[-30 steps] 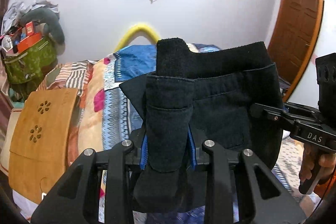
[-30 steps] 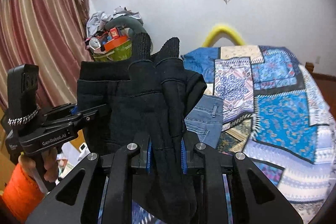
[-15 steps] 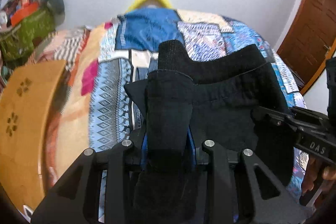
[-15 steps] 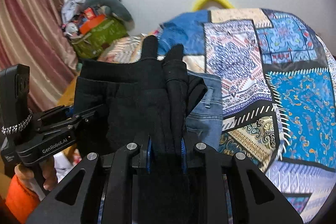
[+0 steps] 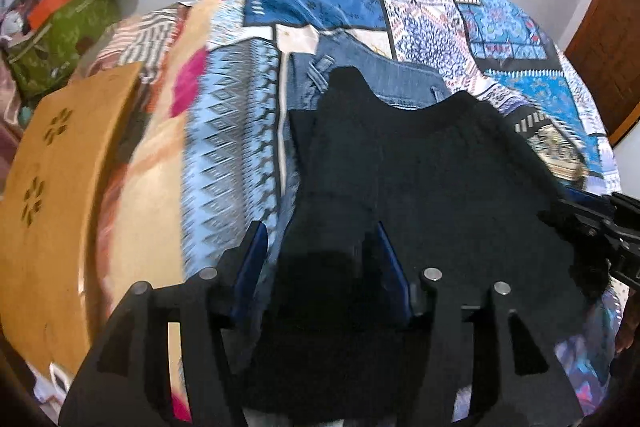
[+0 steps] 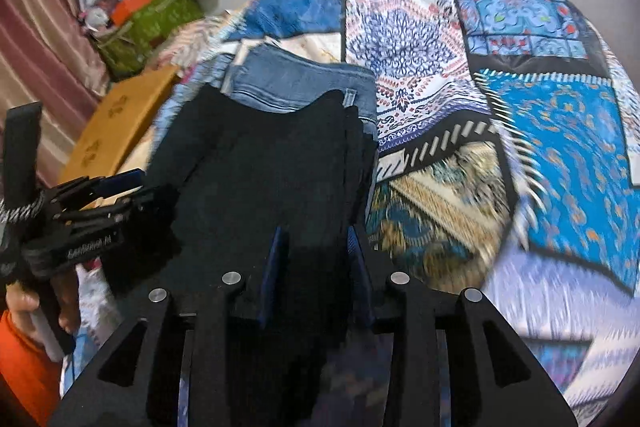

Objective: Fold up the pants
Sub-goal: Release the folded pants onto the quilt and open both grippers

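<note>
Left wrist view is motion-blurred; the near edge of the black pants runs under my left gripper and out of frame, so I cannot see how it ends. The jaws have just been opening: blue pads now stand well apart, cloth lying loose between them, left pad clear of it. Right gripper likewise, jaws just opening, parted less widely, dark fabric between; whether the pads still touch it I cannot tell. The pants lie folded on the quilt, far edge overlapping folded jeans. A hand is cut off at left.
</note>
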A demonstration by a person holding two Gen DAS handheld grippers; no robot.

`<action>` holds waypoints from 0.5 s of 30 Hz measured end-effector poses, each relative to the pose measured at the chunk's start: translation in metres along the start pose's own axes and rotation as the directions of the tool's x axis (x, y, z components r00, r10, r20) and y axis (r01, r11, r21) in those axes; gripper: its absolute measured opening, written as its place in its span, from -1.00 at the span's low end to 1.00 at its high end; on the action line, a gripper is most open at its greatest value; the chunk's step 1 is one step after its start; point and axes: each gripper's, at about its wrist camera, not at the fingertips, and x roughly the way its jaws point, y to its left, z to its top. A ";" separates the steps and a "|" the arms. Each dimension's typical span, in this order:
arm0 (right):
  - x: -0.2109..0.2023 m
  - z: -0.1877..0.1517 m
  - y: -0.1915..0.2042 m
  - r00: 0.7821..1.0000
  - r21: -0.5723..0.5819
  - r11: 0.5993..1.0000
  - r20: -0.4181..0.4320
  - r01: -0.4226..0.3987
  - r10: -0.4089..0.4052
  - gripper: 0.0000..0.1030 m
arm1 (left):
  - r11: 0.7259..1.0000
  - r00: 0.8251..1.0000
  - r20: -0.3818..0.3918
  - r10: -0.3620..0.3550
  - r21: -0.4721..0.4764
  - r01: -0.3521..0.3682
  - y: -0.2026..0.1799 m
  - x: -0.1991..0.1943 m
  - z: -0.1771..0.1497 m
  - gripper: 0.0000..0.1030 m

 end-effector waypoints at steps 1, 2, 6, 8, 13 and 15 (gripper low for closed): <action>-0.012 -0.004 0.003 1.000 -0.007 1.000 0.021 -0.002 0.002 -0.40 | 1.000 1.000 0.023 -0.003 -0.009 0.003 0.001 -0.015 -0.003 0.06; -0.028 -0.009 0.005 0.999 -0.012 1.000 0.051 -0.008 0.009 -0.40 | 1.000 0.999 0.049 -0.009 -0.015 0.010 0.001 -0.030 -0.005 0.06; -0.104 -0.023 0.021 0.980 -0.029 0.999 0.194 -0.033 0.038 -0.41 | 1.000 0.983 0.182 0.007 0.015 -0.010 -0.014 -0.113 -0.020 0.06; -0.149 -0.030 0.033 0.961 -0.052 0.998 0.274 -0.032 0.045 -0.41 | 0.999 0.970 0.245 0.009 0.035 -0.018 -0.024 -0.152 -0.027 0.06; -0.251 -0.053 0.066 0.895 -0.115 0.993 0.437 -0.038 0.085 -0.41 | 0.997 0.904 0.428 -0.027 0.074 -0.005 -0.049 -0.271 -0.059 0.07; -0.291 -0.066 0.081 0.857 -0.140 0.990 0.506 -0.029 0.097 -0.41 | 0.997 0.868 0.496 -0.035 0.078 -0.005 -0.058 -0.317 -0.078 0.07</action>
